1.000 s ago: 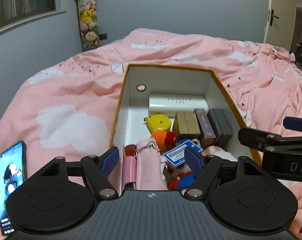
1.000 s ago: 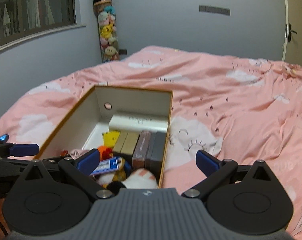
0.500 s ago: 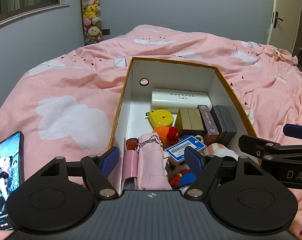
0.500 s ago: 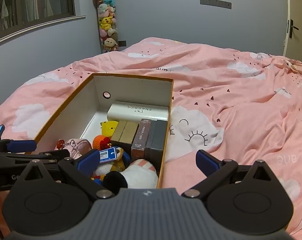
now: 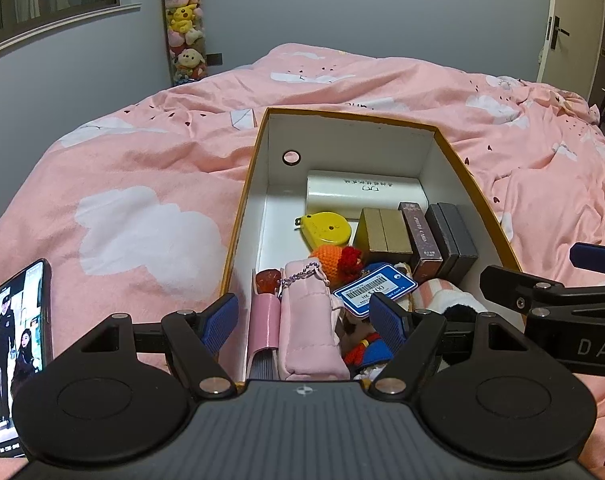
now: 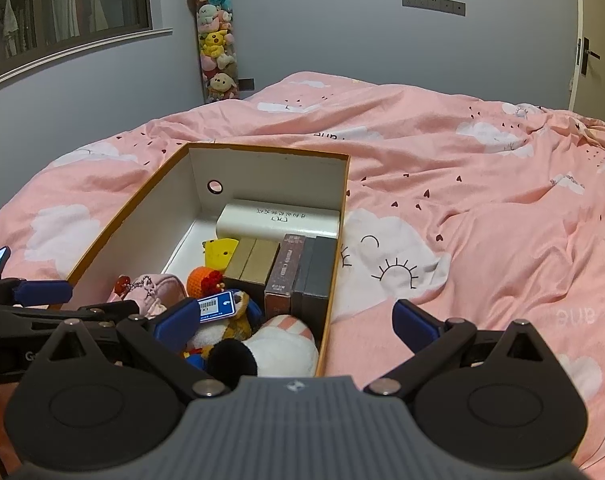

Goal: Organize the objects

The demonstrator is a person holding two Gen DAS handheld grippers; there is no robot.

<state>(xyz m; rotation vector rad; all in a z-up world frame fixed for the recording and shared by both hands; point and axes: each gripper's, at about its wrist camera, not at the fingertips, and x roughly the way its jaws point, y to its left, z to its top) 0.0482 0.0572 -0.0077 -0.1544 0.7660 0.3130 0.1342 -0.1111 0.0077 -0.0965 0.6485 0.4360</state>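
Observation:
An open cardboard box (image 5: 454, 148) (image 6: 262, 151) lies on the pink bed. It holds a white case (image 5: 366, 196), a yellow tape measure (image 5: 328, 230), several small upright boxes (image 5: 422, 236), an orange knit toy (image 5: 334, 258), a pink pouch (image 5: 308, 316), a blue tag (image 5: 374, 288) and a plush toy (image 6: 278, 350). My left gripper (image 5: 304, 322) is open and empty above the box's near end. My right gripper (image 6: 296, 320) is open and empty, straddling the box's right wall at its near corner.
A lit phone (image 5: 16, 354) lies on the duvet left of the box. The pink duvet (image 6: 482, 216) spreads all around. A tall column of plush toys (image 5: 184, 24) stands by the far wall. A door (image 5: 574, 20) is at the right.
Both grippers have drawn back and risen a little, so the box sits slightly farther off and more of its contents show. Both stay open.

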